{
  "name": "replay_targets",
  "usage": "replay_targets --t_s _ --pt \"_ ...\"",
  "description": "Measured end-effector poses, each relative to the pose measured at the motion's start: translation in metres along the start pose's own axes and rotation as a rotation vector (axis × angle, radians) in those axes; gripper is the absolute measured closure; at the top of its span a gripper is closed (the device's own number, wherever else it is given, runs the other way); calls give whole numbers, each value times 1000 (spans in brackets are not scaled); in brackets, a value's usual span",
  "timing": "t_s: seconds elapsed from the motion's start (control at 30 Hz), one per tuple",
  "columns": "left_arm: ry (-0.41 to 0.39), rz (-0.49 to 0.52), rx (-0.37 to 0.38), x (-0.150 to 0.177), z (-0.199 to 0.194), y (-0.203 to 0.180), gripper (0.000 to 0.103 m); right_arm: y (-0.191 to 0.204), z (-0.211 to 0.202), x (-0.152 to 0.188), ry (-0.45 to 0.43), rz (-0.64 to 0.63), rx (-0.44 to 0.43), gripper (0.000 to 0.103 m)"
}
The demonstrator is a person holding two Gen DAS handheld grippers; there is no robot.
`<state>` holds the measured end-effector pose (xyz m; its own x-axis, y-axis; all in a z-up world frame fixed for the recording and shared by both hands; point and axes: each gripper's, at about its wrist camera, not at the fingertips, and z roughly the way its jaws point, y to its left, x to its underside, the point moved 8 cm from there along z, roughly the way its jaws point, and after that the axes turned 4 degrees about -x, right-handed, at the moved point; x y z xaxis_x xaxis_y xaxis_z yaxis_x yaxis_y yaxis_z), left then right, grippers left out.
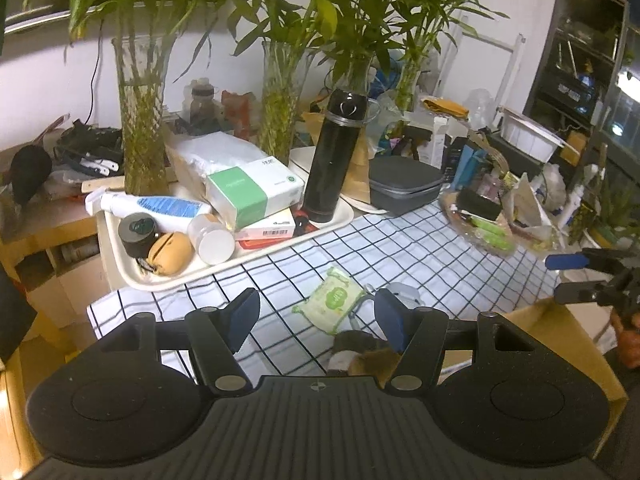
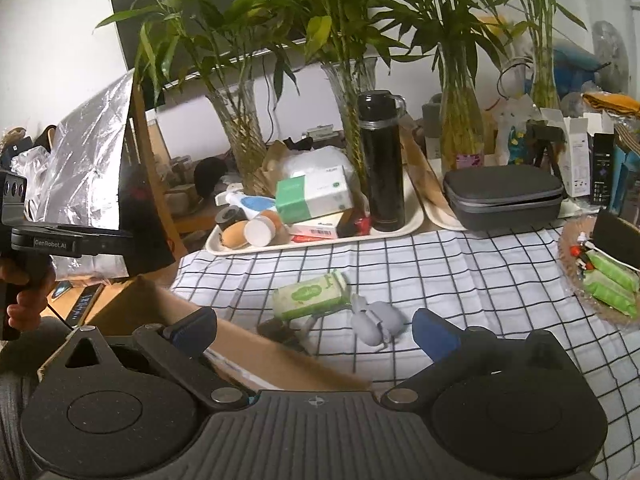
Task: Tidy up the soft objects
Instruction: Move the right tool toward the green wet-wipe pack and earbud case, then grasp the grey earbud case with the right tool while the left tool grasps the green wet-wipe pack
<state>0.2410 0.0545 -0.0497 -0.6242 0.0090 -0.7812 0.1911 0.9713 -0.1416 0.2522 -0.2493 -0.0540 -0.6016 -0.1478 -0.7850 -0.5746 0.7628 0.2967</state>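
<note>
A green pack of wipes [image 1: 334,300] [image 2: 310,296] lies on the checked cloth [image 1: 400,248]. A grey soft toy [image 2: 376,320] [image 1: 404,294] lies right of it. A small brown furry thing [image 2: 280,330] [image 1: 368,354] sits at the cloth's near edge. An open cardboard box [image 2: 256,344] [image 1: 560,332] stands against that edge. My left gripper [image 1: 316,320] hovers open just short of the pack, nothing between its blue pads. My right gripper [image 2: 314,332] hangs open over the box rim and the toy, holding nothing; it also shows in the left wrist view as the right gripper [image 1: 570,276].
Behind the cloth a cream tray [image 1: 256,252] carries a black flask [image 1: 334,160], a green and white box and bottles. A grey zip case [image 2: 504,196] lies beside it. Glass vases of bamboo [image 2: 460,132] line the back. A wicker basket [image 2: 572,276] with green packs sits right. A hand [image 2: 24,300] holds the left gripper.
</note>
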Motion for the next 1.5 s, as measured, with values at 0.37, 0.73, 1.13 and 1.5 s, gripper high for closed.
replay_targets --t_s 0.37,0.73,1.13,1.5 --pt "6 44 19 -21 41 8 41 -49 28 -25 22 17 -4 0" --pt "99 133 2 -8 107 17 41 -83 74 -12 50 12 -2 1" --pt "138 254 75 10 168 -13 30 -110 119 1 78 35 23 2" --pt "202 427 141 39 201 -31 31 -114 147 15 142 -20 12 8"
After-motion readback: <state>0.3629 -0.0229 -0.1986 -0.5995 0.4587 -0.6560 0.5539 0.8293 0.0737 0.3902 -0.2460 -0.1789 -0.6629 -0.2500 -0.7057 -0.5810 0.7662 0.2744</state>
